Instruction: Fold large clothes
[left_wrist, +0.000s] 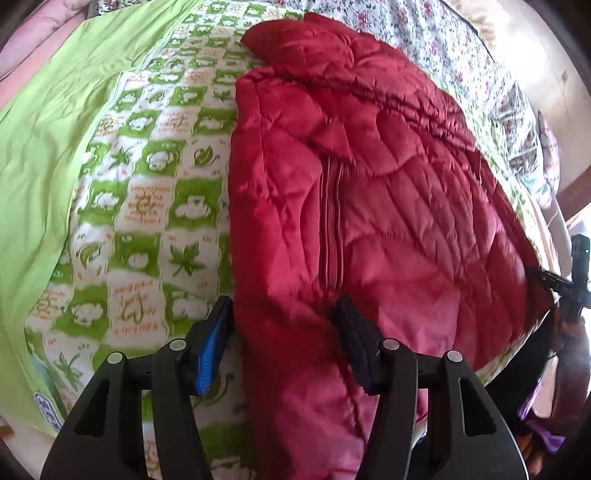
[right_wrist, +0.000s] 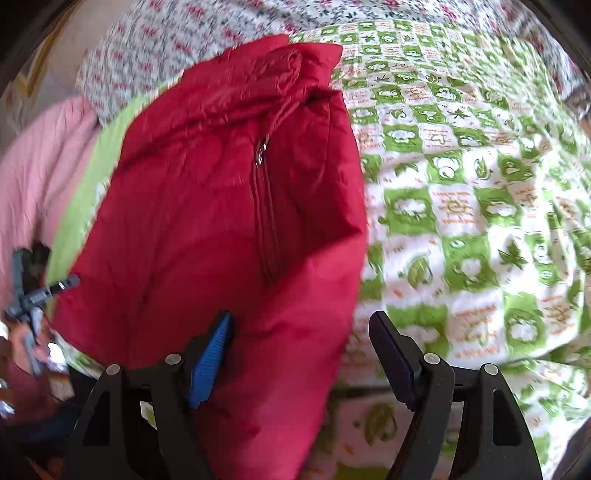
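One red quilted jacket (left_wrist: 354, 206) is being shown spread over a green-and-white patterned bedspread (left_wrist: 147, 192) on the bed, its long axis running away from both cameras, with the zipped pocket (left_wrist: 330, 229) lying roughly along that axis. The near end of the jacket is lying directly between the jaws of both tools. The left gripper (left_wrist: 284, 332) is being held with its jaws parted wide, one jaw at the jacket's left edge and the other resting over the fabric; whether cloth is being pinched cannot be told. The right gripper (right_wrist: 301, 343) is likewise being held wide apart, a fold of jacket lying between its jaws without being clamped. Neither is judged nearer; both are at the same near hem. One jacket and two grippers are being counted.
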